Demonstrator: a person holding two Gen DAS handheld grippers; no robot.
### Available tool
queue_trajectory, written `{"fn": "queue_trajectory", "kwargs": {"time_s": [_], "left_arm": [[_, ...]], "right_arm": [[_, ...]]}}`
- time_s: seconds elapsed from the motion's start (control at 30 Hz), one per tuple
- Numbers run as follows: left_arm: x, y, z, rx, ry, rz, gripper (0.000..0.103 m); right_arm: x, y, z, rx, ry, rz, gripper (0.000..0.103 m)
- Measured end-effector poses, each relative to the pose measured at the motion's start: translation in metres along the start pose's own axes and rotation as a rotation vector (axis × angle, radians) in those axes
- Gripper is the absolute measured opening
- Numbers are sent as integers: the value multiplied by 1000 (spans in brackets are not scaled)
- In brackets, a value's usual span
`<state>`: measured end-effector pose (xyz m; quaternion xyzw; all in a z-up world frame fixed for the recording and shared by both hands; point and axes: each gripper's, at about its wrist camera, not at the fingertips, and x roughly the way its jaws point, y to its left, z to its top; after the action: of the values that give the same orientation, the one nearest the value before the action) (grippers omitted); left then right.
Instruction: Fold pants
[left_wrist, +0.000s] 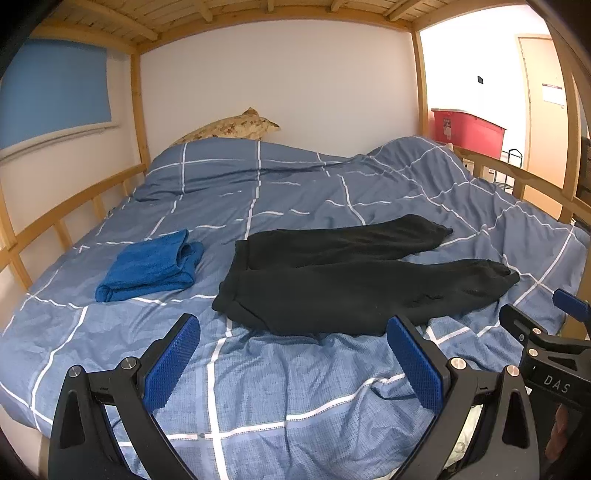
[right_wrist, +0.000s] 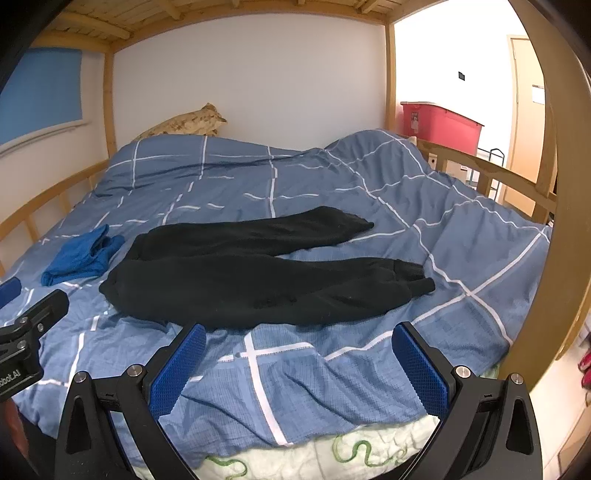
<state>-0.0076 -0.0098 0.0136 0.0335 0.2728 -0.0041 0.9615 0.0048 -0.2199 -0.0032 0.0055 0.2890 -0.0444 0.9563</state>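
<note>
Black pants (left_wrist: 354, 280) lie spread flat on the blue checked duvet (left_wrist: 280, 387), waistband to the left, both legs pointing right. They also show in the right wrist view (right_wrist: 258, 277). My left gripper (left_wrist: 293, 334) is open and empty, hovering just in front of the pants' near edge. My right gripper (right_wrist: 299, 341) is open and empty, also just in front of the near leg. Each gripper's body shows at the edge of the other's view.
A folded blue towel (left_wrist: 147, 266) lies left of the pants. A patterned pillow (left_wrist: 229, 127) sits at the head. Wooden bunk rails (left_wrist: 517, 173) and posts surround the bed. A red bin (left_wrist: 465, 127) stands beyond the right rail.
</note>
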Motion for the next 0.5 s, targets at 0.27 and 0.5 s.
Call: {"fn": "queue_trajectory", "kwargs": {"time_s": [0.27,0.5], "left_arm": [[-2,2,2,-1,-6,-1,103],[-3,2,1,-1,-8,1,103]], "right_arm": [[0,0,0,0,-1,1,102],[0,1,1,-1,0,1,102]]}}
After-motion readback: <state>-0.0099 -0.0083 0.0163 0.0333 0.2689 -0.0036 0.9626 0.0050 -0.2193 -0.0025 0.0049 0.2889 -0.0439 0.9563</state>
